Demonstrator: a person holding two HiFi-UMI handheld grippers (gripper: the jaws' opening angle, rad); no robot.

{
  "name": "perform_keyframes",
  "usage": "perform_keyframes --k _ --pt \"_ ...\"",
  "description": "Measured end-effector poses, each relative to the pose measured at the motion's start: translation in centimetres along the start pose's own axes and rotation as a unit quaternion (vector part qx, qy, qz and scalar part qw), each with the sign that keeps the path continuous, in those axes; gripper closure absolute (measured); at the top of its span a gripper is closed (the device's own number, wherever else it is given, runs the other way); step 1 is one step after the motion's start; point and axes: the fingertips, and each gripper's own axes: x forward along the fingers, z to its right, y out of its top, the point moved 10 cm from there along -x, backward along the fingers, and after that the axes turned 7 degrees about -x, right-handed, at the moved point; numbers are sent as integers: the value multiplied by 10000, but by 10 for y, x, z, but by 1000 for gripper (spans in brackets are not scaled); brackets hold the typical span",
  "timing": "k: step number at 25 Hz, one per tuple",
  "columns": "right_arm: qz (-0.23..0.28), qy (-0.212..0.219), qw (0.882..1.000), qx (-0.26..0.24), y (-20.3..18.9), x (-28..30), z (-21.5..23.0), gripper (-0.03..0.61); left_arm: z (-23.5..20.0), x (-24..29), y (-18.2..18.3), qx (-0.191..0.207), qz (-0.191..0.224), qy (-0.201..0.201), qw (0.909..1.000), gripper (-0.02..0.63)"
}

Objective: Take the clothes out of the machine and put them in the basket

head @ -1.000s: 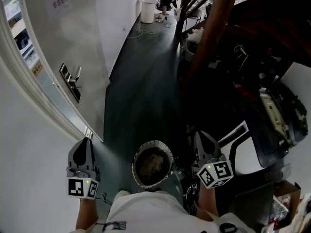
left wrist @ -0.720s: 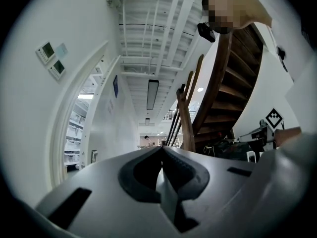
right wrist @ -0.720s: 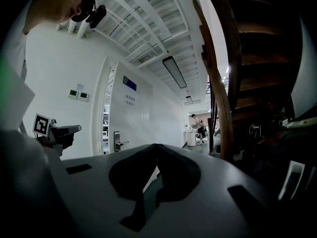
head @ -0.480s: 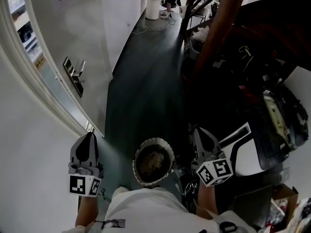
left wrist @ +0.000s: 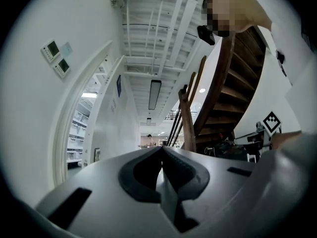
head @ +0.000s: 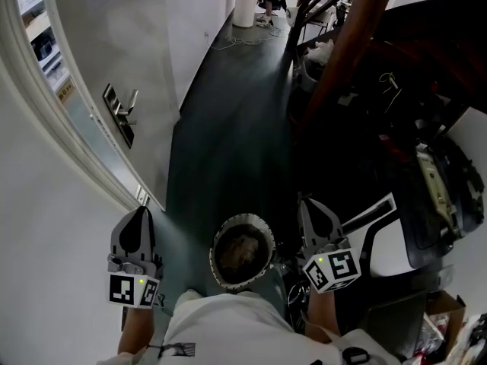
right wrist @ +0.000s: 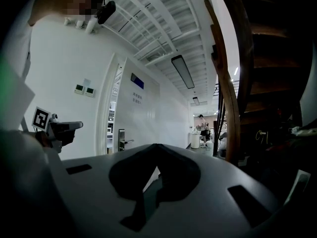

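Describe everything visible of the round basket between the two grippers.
The basket is round and open-topped, with a pale scalloped rim and a dark inside. A crumpled brownish-grey heap, seemingly cloth, lies in it. It sits upright over the dark green floor, just ahead of the person's white shirt, between the left gripper and the right gripper. Neither gripper touches it. What it is made of cannot be told.

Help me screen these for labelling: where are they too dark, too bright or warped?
Head view: the area under the staircase is near black, while the wall at left is bright. Left gripper view: fisheye curves the door frame, corners black. Right gripper view: the staircase is deep shadow.
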Motion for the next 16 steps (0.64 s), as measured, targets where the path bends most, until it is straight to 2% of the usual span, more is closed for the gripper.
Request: perform_keyframes --k 16 --pt "-27 -85 10000 -5 0 -1 8 566 6 15 -4 -80 25 -140 9999 601"
